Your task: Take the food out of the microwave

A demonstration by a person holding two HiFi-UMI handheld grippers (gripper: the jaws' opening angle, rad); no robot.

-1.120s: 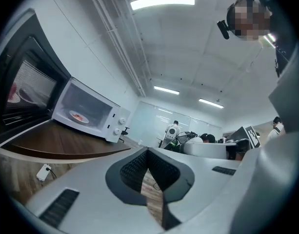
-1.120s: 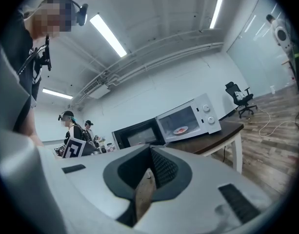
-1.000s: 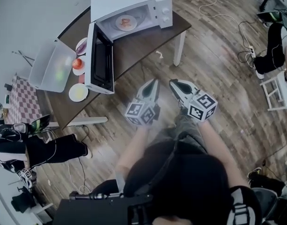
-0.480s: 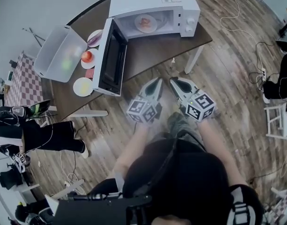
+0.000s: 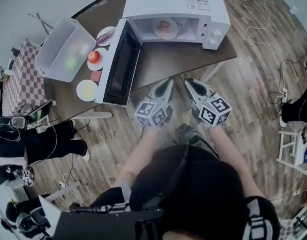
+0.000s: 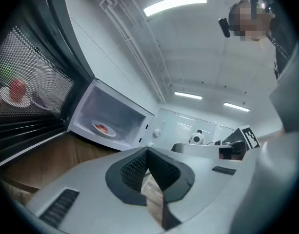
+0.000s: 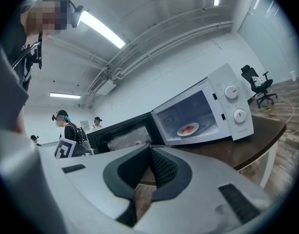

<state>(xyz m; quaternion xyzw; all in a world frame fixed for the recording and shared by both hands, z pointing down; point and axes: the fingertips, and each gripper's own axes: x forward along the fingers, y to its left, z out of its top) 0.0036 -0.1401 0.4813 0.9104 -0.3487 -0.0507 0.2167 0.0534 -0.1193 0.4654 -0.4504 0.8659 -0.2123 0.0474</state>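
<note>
A white microwave (image 5: 179,5) stands on a dark wooden table (image 5: 166,59), its door (image 5: 118,63) swung open to the left. Inside lies a white plate with red food (image 5: 165,28), also seen as the plate (image 6: 104,128) in the left gripper view and the plate (image 7: 188,129) in the right gripper view. My left gripper (image 5: 167,82) and right gripper (image 5: 187,82) are side by side at the table's near edge, pointing towards the microwave. Both are shut with nothing between the jaws, well short of the plate.
A clear plastic bin (image 5: 65,49) stands at the table's left end. Beside the door sit small plates: one with a tomato (image 5: 94,57), a purple one (image 5: 105,35) and a yellow one (image 5: 86,89). People sit at the left (image 5: 38,139). Cables lie on the wooden floor (image 5: 263,29).
Both grippers and the person have come closer to the table; the microwave now sits nearer and more central in the head view. Both jaws stayed shut.
</note>
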